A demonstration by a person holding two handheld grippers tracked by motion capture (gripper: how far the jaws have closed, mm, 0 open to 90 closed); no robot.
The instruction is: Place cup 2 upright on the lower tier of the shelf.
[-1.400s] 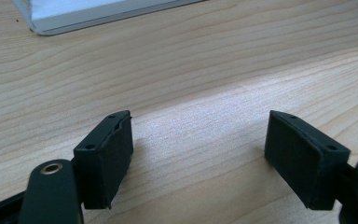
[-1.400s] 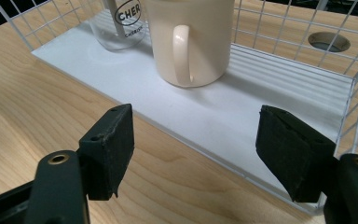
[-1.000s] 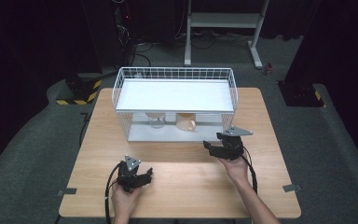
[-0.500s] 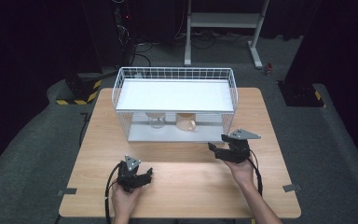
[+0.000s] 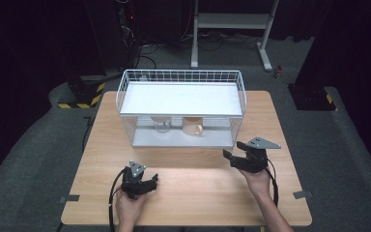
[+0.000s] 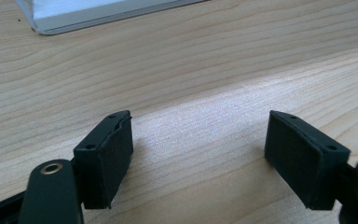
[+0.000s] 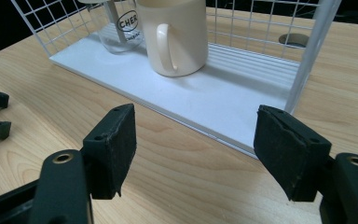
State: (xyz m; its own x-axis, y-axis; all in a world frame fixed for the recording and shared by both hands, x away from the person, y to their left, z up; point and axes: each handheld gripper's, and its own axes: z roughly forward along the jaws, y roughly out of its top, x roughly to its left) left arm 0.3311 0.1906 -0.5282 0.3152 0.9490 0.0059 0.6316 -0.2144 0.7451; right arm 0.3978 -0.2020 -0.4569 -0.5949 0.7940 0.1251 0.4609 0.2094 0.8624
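Jaws of both the left gripper point(image 5: 147, 182) and right gripper point(image 5: 231, 158) stand apart, empty, over the surface point(image 5: 198, 186). Cream mug point(image 7: 175, 35) sits inside the wire rack point(image 5: 182, 77), beside a glass point(image 7: 121, 28). Risk: rack post fouling the right gripper's approach.

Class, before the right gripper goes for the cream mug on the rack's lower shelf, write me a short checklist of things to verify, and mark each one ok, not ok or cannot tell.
1. Right gripper jaws apart with nothing between them: ok.
2. Cream mug upright on the white lower shelf: ok.
3. Mug handle turned toward the right gripper: ok, as seen in the right gripper view.
4. Room beside the mug: cannot tell; the clear glass stands close beside it, and whether they touch is unclear.
5. Open front of the wire rack free for entry: ok; its corner post stands off to one side.
6. Left gripper out of the way: ok, resting low on the wooden table with open jaws.
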